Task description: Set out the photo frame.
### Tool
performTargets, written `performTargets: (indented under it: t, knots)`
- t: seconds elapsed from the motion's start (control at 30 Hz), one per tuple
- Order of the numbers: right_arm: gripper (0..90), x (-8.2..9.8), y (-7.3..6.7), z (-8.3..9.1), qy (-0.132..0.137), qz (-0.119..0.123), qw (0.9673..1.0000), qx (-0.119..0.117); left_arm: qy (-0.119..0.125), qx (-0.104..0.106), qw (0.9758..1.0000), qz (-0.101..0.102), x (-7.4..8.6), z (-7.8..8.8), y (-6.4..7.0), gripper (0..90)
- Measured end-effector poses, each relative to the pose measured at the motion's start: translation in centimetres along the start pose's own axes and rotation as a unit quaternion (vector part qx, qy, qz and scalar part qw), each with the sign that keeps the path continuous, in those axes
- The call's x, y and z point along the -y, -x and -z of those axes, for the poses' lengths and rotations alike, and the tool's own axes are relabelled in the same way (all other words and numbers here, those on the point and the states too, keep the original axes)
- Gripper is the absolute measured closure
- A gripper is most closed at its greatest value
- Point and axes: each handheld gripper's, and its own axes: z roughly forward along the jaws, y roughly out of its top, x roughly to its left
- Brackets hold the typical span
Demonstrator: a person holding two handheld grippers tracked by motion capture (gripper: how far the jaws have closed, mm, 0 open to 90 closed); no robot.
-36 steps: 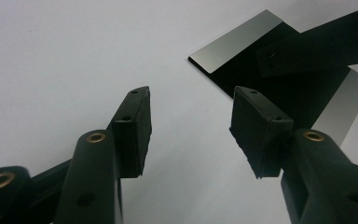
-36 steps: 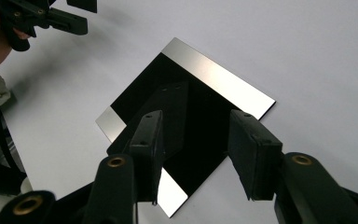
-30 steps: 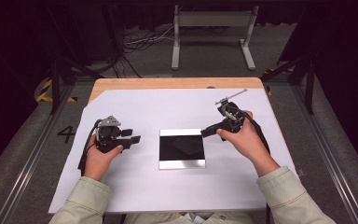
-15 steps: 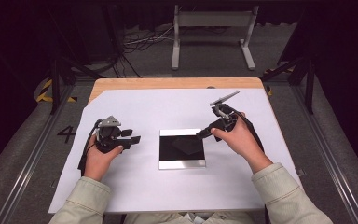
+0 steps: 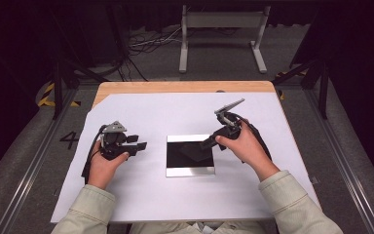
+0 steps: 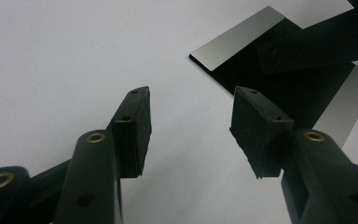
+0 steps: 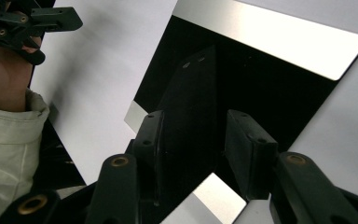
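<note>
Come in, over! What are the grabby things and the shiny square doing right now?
Left hand-held gripper open, beside the mirror plate. Right hand-held gripper open over its right edge, nothing gripped. White sheet around it bare.

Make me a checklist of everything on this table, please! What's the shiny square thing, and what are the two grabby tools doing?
Surface: white sheet covering a wooden table, whose wood shows along the far edge.
Job's things: one flat mirror-like square plate, lying at the sheet's middle, dark with bright strips at its edges.
Clutter: nothing seen.
Grippers: left gripper rests on the sheet left of the plate, jaws open, nothing between them. Right gripper is tilted down over the plate's right edge, jaws open with nothing between them; they have just been opening.
Cables: a black cable trails from the left gripper.
Surroundings: dark floor, a grey metal stand and loose wires beyond the table.
</note>
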Motion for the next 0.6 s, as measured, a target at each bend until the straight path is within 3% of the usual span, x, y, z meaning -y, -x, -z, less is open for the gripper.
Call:
performTargets:
  t: [0.6]
  knots:
    - [55.7,0.1,0.1,-2.0,-0.027,-0.021,0.9990,-0.027,-0.002,-0.001,1.0000,-0.002,0.0,-0.1,0.1,48.5]
